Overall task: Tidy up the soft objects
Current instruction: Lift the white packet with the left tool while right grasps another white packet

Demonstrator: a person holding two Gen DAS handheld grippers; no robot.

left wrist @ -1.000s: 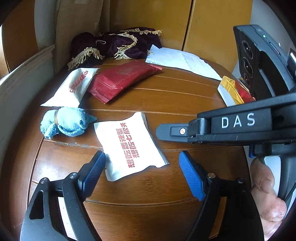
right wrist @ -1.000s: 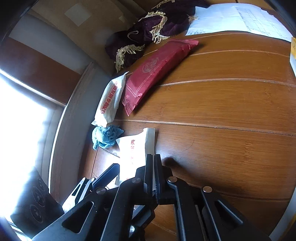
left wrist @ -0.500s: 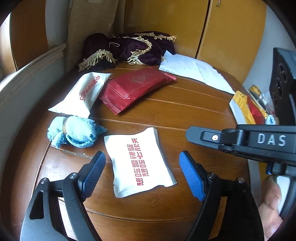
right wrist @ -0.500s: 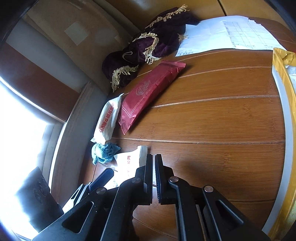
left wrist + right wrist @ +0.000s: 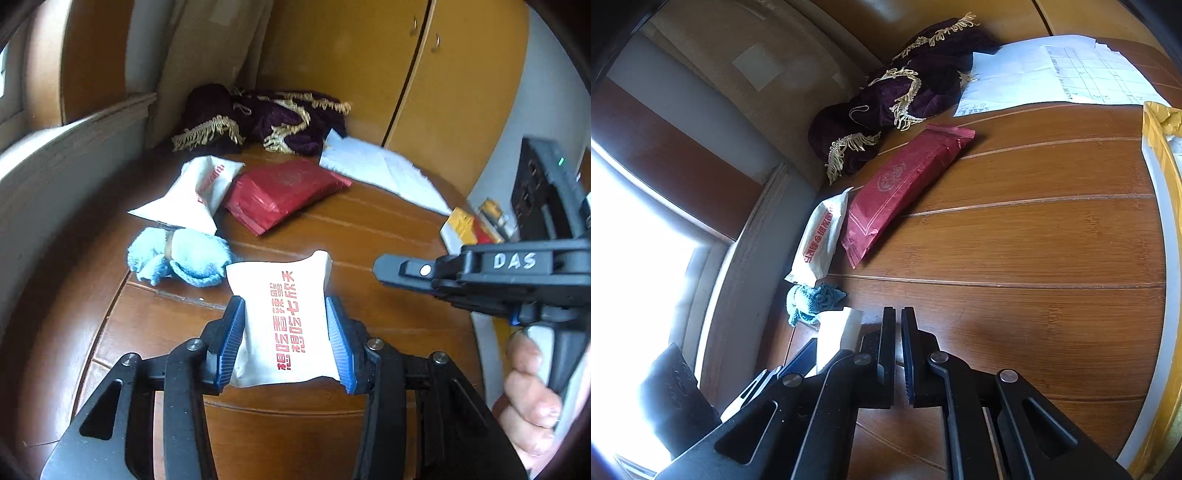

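A white packet with red characters [image 5: 280, 273] is clamped between the blue pads of my left gripper [image 5: 283, 301], near the table's front. Its far end sticks out past the fingertips. The same packet [image 5: 836, 328] shows in the right wrist view, just left of my right gripper [image 5: 898, 314], which is shut with nothing in it. That gripper [image 5: 384, 264] hovers to the right of the packet. A tied blue cloth [image 5: 181, 260] lies just left of the packet. Further back are a second white packet [image 5: 195, 192] and a red packet [image 5: 284, 190], side by side.
A purple cloth with gold fringe [image 5: 266, 122] is bunched at the back of the round wooden table [image 5: 369, 236]. White papers [image 5: 376, 170] lie at the back right, a yellow box [image 5: 465, 225] at the right edge. A hand [image 5: 532, 391] holds the right gripper's handle.
My left gripper went from open around the white packet to shut on it. The right gripper stayed shut and drew back a little to the right.
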